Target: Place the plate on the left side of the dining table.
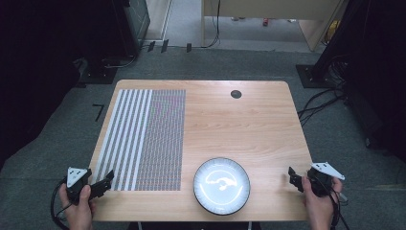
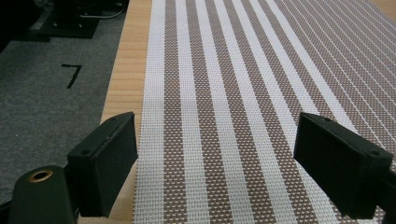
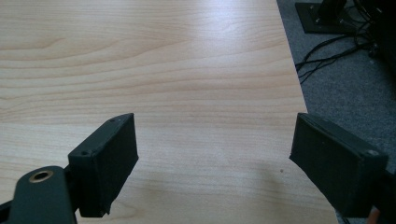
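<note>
While the left gripper (image 1: 106,179) is sitting at the lower left of the high view, its jaws are standing wide apart with nothing between them, tips poking over the near left corner of the striped placemat (image 1: 143,139). Left hand (image 1: 79,211) is wrapping the body from below, grey plate on top. In the left gripper view the placemat (image 2: 243,93) is running up the middle and right of the frame, white and brown stripes, lying flat, with a strip of bare table (image 2: 123,79) at its left and grey floor beyond.

Moving right, the plate (image 1: 221,186) is lying low in the middle of the high view, dark rim, just beside the placemat's near right corner, apart from both grippers. A small dark round hole (image 1: 235,94) is sitting at the upper middle of the table (image 1: 249,124).

At the lower right, the right gripper (image 1: 294,177) is hanging at the table's right edge, jaws spread wide and empty, right hand (image 1: 318,203) gripping from below. In the right gripper view bare wood (image 3: 163,70) is lying ahead, cables (image 3: 327,58) on the floor at upper right.
</note>
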